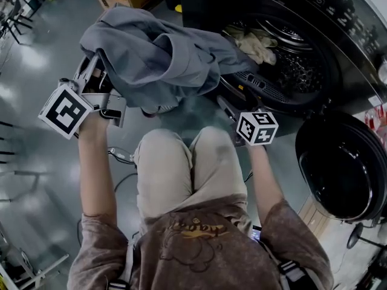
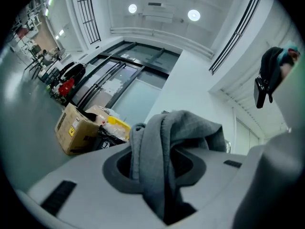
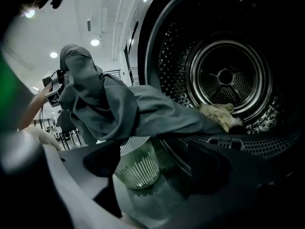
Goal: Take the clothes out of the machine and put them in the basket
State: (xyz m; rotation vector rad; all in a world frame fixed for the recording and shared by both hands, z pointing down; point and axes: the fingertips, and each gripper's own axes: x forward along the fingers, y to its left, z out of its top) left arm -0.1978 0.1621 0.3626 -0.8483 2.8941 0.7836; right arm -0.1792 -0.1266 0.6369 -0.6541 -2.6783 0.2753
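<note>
Left claw (image 2: 162,168) pinches a grey garment (image 1: 163,59), its tail trailing in the drum (image 1: 290,65), to carry it over what seems the basket (image 3: 131,149) below; right claw (image 3: 162,175) hangs wide, empty.

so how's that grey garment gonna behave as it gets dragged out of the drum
Probably very floppy: the grey garment folds and sags from the left gripper, shut on a bunched fold. Likely light, since that single pinch carries most of it. Its tail lies over the drum lip, so it may drag or snag there.
</note>
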